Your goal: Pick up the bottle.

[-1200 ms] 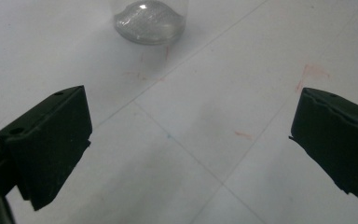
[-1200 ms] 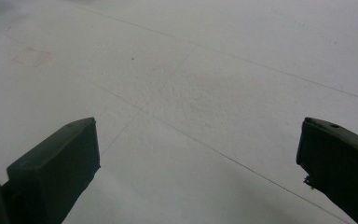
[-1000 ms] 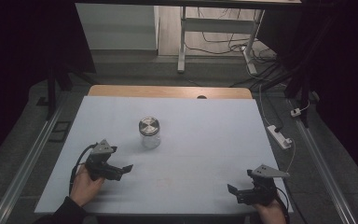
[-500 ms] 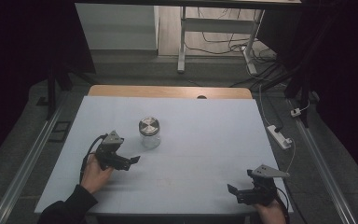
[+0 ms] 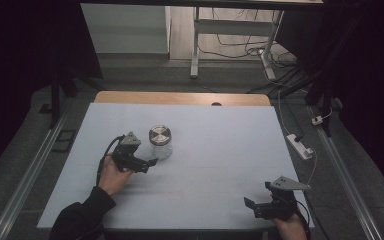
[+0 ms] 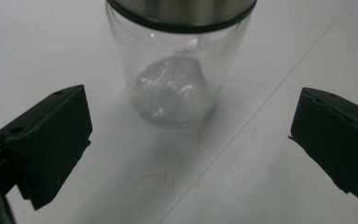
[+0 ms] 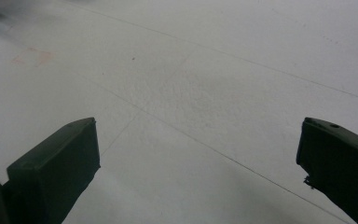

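Here the big white table (image 5: 215,150) has a glass jar (image 5: 160,142) standing upright on it, left of the middle and well away from every edge. The jar has a shiny metal lid (image 5: 159,134), and something crumpled and silvery (image 6: 172,88) sits at its bottom. The left gripper (image 5: 147,162) is just beside the jar, jaws wide apart, not touching it. The right gripper (image 5: 252,205) rests near the front right corner, jaws wide apart too, holding nothing.
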Demonstrator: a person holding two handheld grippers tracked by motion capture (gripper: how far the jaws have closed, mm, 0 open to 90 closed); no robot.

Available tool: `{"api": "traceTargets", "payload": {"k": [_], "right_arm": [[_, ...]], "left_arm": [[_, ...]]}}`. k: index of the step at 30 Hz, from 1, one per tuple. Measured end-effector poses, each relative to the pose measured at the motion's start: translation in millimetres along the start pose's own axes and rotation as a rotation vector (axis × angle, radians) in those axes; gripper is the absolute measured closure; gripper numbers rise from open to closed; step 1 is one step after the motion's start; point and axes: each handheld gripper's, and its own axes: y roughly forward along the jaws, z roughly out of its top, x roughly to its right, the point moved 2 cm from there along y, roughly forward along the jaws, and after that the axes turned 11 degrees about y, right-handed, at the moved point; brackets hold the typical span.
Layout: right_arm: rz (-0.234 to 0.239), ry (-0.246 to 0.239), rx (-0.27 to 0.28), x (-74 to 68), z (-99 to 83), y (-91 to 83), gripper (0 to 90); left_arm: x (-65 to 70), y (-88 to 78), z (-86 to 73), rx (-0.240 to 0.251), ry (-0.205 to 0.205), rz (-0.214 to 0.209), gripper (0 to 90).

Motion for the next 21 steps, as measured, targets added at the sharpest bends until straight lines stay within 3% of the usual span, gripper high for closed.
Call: {"api": "traceTargets", "payload": {"k": [16, 21], "right_arm": [[0.003, 0.003, -0.002, 0.5, 0.1, 0.2, 0.0], [0.004, 0.004, -0.001, 0.5, 0.0, 0.3, 0.0]], "left_arm": [[-15.4, 31.2, 19.0, 0.018, 0.024, 0.009, 0.0], [-15.5, 40.8, 24.5, 0.003, 0.046, 0.024, 0.0]]}}
